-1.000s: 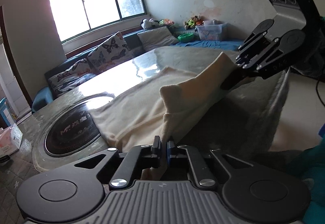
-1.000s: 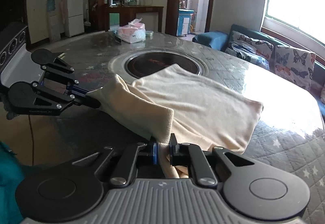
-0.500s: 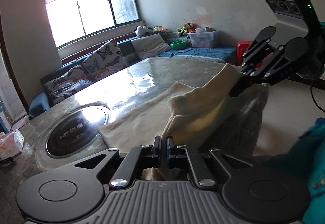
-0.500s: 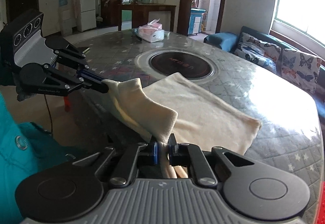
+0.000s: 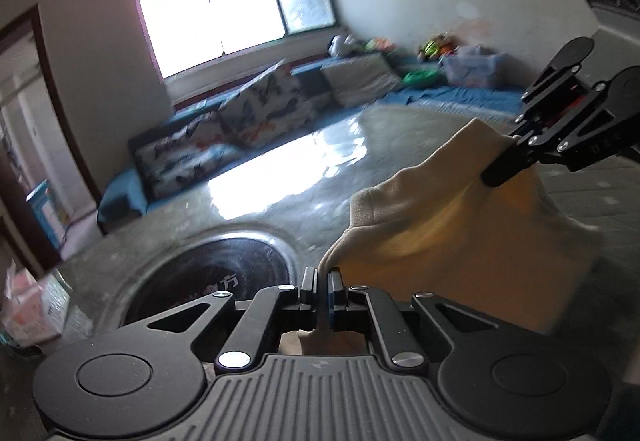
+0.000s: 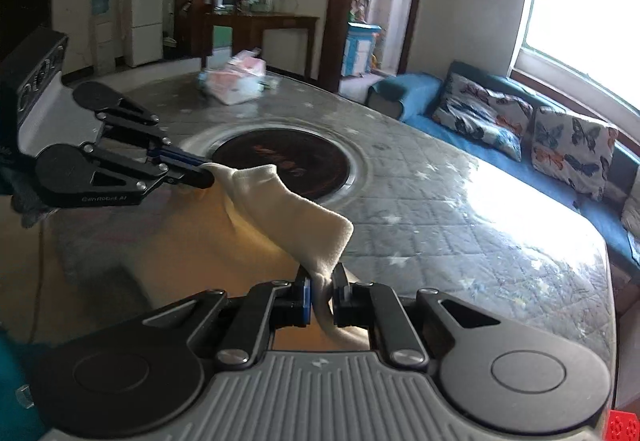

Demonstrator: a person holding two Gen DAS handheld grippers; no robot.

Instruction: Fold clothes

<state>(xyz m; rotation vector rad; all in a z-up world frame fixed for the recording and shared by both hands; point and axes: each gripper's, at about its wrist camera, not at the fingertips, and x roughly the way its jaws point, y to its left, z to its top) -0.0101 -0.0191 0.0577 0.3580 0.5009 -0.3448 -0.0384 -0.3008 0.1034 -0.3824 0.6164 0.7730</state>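
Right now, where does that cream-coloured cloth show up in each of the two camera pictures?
Left wrist view: the cream cloth fills the lower right, stretched from the left gripper up to the right gripper.
Right wrist view: the cloth hangs centre-left between both grippers.
Shared landmark: the round black hotplate in the table.

A big table (image 6: 440, 209) with a grey quilted, star-dotted cover fills the middle of the room, glare washing across it. Set into the table sits a round dark cooktop (image 6: 282, 165), ringed in metal. Past the cooktop, on the table's far side, lies a pink pack, tissues perhaps, too blurred to be sure (image 6: 236, 83). Beside the table runs a blue sofa (image 6: 416, 97) carrying butterfly-print cushions (image 6: 486, 117), under a bright window (image 5: 236, 1). Beyond the table's far end stands a white fridge (image 6: 146, 19), and near it a dark wooden sideboard (image 6: 260, 29).
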